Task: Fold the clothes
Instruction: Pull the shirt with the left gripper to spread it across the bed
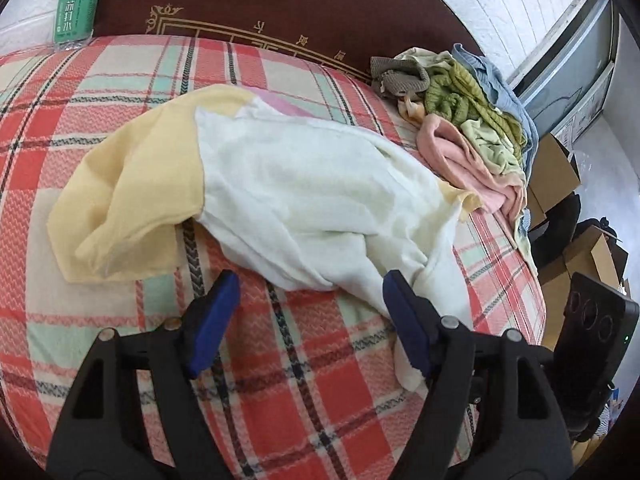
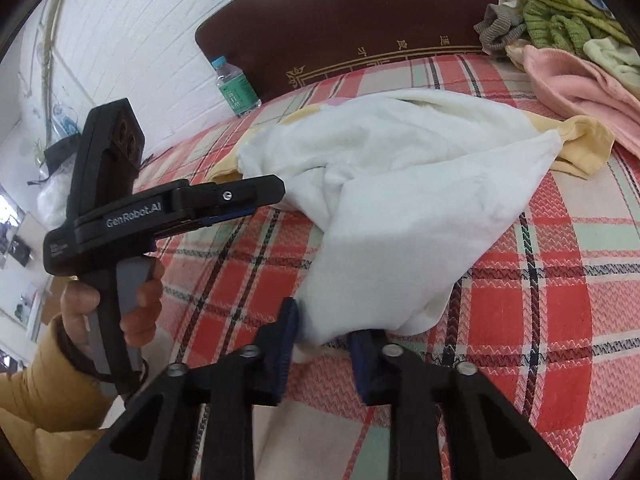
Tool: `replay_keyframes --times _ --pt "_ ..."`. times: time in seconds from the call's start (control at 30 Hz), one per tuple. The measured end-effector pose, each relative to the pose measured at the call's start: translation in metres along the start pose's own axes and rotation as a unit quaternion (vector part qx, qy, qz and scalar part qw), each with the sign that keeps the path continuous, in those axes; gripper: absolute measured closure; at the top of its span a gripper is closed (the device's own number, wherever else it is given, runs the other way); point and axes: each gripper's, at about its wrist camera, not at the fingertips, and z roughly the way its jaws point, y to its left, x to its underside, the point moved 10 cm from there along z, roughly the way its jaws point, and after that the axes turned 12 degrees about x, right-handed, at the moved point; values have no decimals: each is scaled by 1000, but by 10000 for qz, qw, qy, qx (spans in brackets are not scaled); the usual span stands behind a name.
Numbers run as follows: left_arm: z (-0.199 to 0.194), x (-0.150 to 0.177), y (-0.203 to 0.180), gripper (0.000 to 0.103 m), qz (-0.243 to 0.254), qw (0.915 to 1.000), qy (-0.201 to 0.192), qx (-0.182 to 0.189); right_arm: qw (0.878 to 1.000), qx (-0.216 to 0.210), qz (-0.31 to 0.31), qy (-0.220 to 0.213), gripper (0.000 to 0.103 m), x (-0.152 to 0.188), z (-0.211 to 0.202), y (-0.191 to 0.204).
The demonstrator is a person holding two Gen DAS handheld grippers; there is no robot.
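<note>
Right claw (image 2: 322,344) has its jaws partly closed around the near hem of the white shirt (image 2: 400,184), which stretches away toward the headboard (image 2: 360,20); left claw (image 1: 308,320) gapes empty beside it.

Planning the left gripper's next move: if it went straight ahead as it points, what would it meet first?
Probably the white garment: the open left gripper points at its near edge above the plaid bedcover, though depth is unclear.
</note>
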Motion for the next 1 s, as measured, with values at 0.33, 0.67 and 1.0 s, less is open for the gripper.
replay_keyframes --times 0.33,0.67,1.0 --pt "-50 -51 -15 93 -79 9975 -236 662 9648 -2267 1117 -732 95 -36 -91 -2" --pt "-82 -39 4 93 217 9986 448 186 9894 -877 1075 422 92 31 -41 -59" --pt "-54 -9 5 21 685 9958 554 237 9928 -393 -1010 -504 57 9 -80 11"
